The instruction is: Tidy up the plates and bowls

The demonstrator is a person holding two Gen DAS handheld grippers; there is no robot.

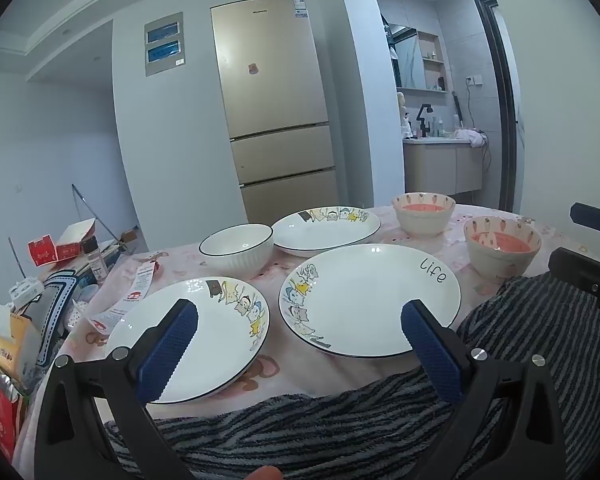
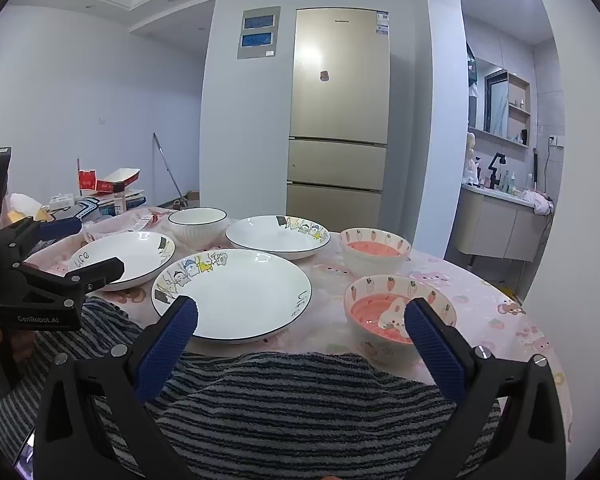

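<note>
I judge the task to be at its opening step: nothing is stacked yet, and every plate and bowl sits apart on the bench [image 1: 300, 376], which wears a pink cartoon-print cloth. Working left to right, the left tongs [image 1: 300, 316] hang spread wide and empty, their blue pads [image 1: 168, 354] poised over the near edge of the left plate [image 1: 204, 332], which carries cartoon figures along its right rim. Behind it stands a white ribbed bowl [image 1: 236, 250] with a dark rim line, just beside a far plate [image 1: 326, 230]. The centre plate [image 1: 370, 300], lettered "Life", lies nearest my working line. Further right, two pink-lined bowls stand apart: the far pink bowl [image 2: 374, 256] and the near pink bowl [image 2: 396, 316]. The right tongs [image 2: 300, 316] are likewise spread and hold nothing, framing the gap between the centre plate and the near pink bowl. A striped grey towel [image 2: 284, 404] covers the near bench edge beneath both tools. In my estimate, the next move calls for closing one pair of tongs on a plate rim, lifting it level and setting it onto a matching plate; glazed rims may slip under the pads, so a firm, square pinch seems advisable. Left of the bench, boxes and packets [image 1: 56, 250] form a clutter. Behind stands a gold refrigerator [image 2: 338, 120] against a white wall, with a washbasin alcove [image 2: 500, 200] at right.
</note>
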